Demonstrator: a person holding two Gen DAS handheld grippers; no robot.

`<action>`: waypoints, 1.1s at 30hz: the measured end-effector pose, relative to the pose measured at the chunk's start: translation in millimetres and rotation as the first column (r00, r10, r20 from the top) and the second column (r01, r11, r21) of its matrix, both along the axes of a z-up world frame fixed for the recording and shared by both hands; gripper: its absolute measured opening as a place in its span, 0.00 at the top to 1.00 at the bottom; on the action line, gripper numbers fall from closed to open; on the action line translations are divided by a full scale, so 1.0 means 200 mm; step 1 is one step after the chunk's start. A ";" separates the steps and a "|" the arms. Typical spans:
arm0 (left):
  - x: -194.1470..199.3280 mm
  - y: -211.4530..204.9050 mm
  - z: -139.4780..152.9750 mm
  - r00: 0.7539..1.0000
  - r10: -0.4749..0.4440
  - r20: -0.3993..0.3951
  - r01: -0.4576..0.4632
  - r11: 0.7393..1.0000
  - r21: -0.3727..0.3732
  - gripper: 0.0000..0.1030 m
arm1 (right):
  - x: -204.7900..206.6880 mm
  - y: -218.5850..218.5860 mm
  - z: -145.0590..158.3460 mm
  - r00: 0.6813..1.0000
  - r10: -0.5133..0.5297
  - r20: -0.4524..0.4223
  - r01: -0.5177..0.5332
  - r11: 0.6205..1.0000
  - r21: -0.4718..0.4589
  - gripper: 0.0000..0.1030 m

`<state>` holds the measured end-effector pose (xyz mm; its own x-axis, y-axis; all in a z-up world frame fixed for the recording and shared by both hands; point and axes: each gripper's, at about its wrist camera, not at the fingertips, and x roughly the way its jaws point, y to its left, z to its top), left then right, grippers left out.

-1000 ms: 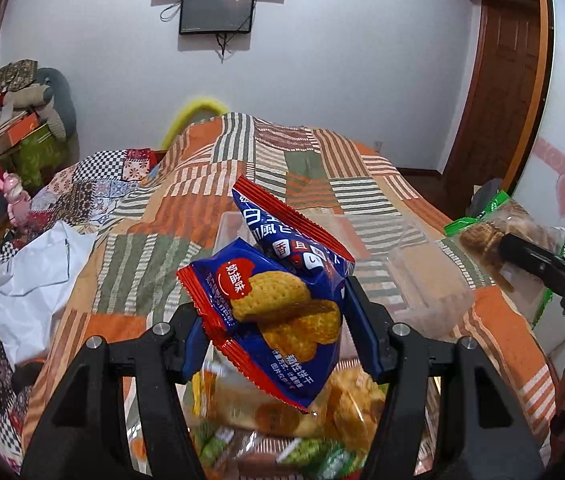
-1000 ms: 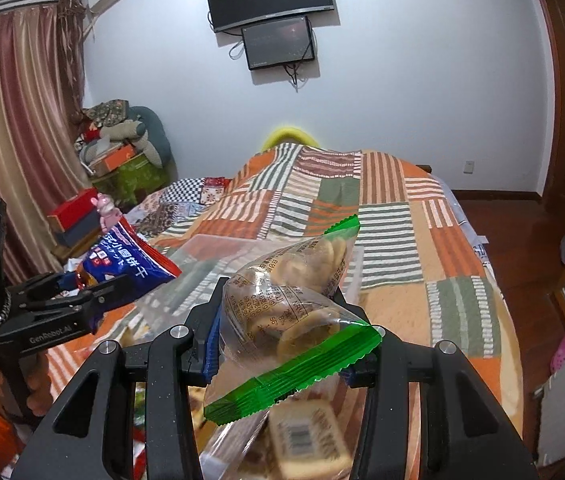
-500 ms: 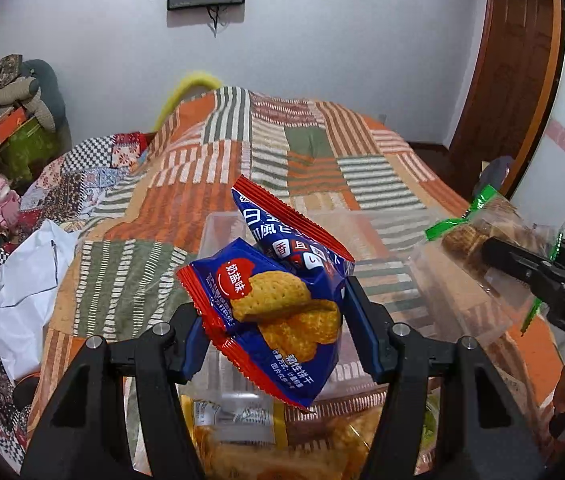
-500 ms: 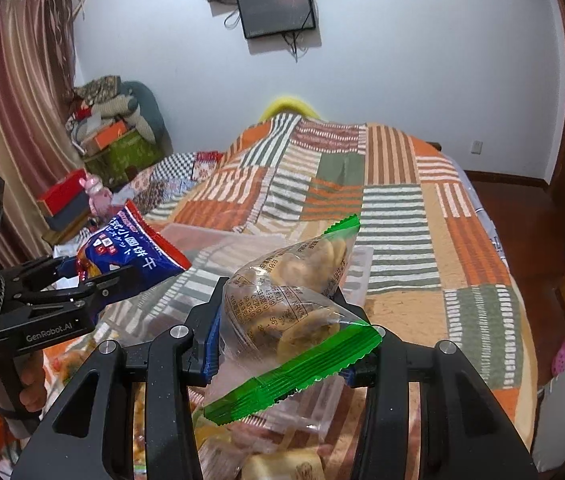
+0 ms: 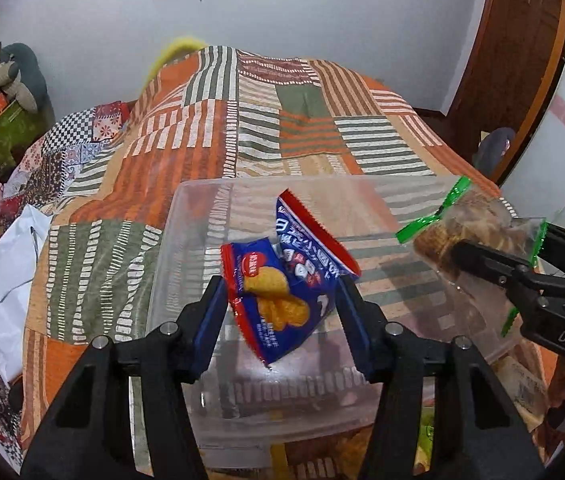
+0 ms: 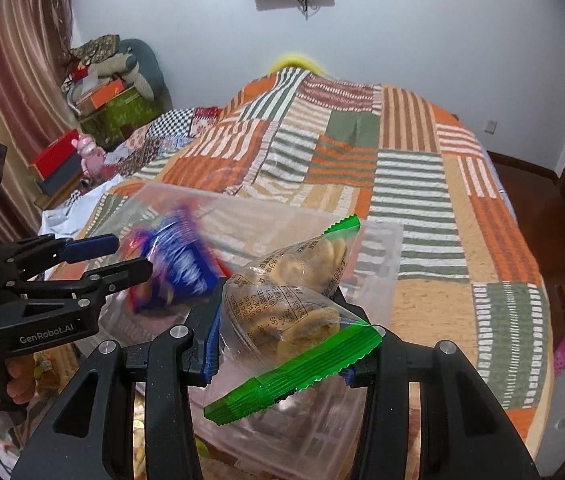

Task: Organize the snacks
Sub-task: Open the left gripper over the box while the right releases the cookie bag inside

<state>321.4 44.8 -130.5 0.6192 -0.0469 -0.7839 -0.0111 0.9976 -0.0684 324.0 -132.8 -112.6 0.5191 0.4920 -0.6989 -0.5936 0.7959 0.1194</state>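
1. left wrist view: the left hand-held gripper [image 5: 282, 292] points down into a clear plastic bin [image 5: 186, 240], and its jaws are closing.
2. a blue biscuit packet [image 5: 278, 300] with red crimped ends sits between its blue pads, above the bin's open top, towards the bin's left half.
3. the packet's edges reach both pads. in the right wrist view the packet is blurred while that gripper is sharp, so i cannot tell whether the pads truly press it.
4. the right hand-held gripper [image 6: 286, 340] is pinching a clear cookie bag [image 6: 294, 280] with green crimped ends. its pads are pressed into the bag's sides.
5. that bag hangs over the bin's right side, its upper green end above the bin's rim.
6. no snack shows on the bin's floor. the striped cover shows through its clear walls.
7. the bin rests on a bed with a patchwork quilt [image 5: 266, 120] in orange, green and cream, which stretches away beyond the bin's far wall.
8. more loose snack packs [image 5: 322, 452] lie just in front of the bin's near wall, partly hidden by the gripper bodies.
9. a person's hand [image 6: 18, 380] grips the left handle, to the left of the bin.
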 end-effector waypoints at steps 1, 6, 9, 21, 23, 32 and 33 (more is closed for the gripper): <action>0.00 0.00 0.00 1.000 -0.004 0.002 0.004 1.000 0.003 0.46 | 0.00 0.00 -0.01 1.000 0.002 -0.008 -0.002 1.000 -0.004 0.60; -0.03 -0.03 0.01 1.000 -0.013 0.011 0.013 1.000 0.026 0.46 | 0.01 0.02 -0.03 1.000 -0.003 -0.030 0.001 0.999 -0.039 0.55; -0.07 -0.04 0.04 1.000 -0.016 0.021 0.016 0.999 0.039 0.46 | 0.00 -0.01 -0.02 0.999 -0.019 -0.035 0.018 1.000 -0.024 0.53; -0.31 -0.01 0.22 0.995 0.019 0.095 -0.023 0.999 0.041 0.21 | -0.24 -0.12 0.22 0.997 -0.036 0.071 0.033 0.999 0.030 0.37; -0.37 -0.02 0.24 0.995 0.014 0.104 -0.019 0.999 0.049 0.19 | -0.30 -0.13 0.26 0.995 -0.031 0.092 0.028 0.999 0.041 0.36; -0.64 -0.06 0.26 0.994 0.001 0.113 -0.006 0.999 0.044 0.11 | -0.59 -0.20 0.31 0.984 -0.017 0.175 0.008 0.999 0.051 0.33; -0.68 -0.07 0.26 0.994 -0.001 0.112 -0.003 0.999 0.038 0.11 | -0.61 -0.21 0.30 0.984 -0.018 0.179 0.009 0.999 0.052 0.32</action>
<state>185.9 31.7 -78.6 0.7030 -0.0178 -0.7110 -0.0064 0.9995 -0.0313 201.5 -175.1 -52.1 0.6407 0.5166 -0.5680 -0.5980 0.7998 0.0528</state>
